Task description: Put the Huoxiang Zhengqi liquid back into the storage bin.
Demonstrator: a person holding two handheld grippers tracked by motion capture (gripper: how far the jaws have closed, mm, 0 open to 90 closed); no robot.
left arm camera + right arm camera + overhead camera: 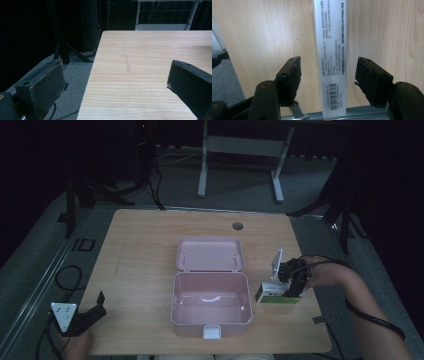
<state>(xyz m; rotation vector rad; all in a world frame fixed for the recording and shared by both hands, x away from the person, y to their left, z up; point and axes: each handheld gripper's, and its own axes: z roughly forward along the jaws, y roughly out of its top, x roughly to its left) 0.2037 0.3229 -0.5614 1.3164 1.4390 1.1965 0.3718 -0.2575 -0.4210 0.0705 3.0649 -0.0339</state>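
On table, pink case lid open, nothing visible inside

Black grippers, black fingers, screw holes; grey three-cornered plate; black cables.

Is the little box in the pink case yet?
Not yet. Done: the pink case lies open, its tub empty. In hand: the right gripper straddles the little box, jaws either side, pads not touching it. Left: gripping the box and probably putting it in the case. The left gripper waits open near the table edge.
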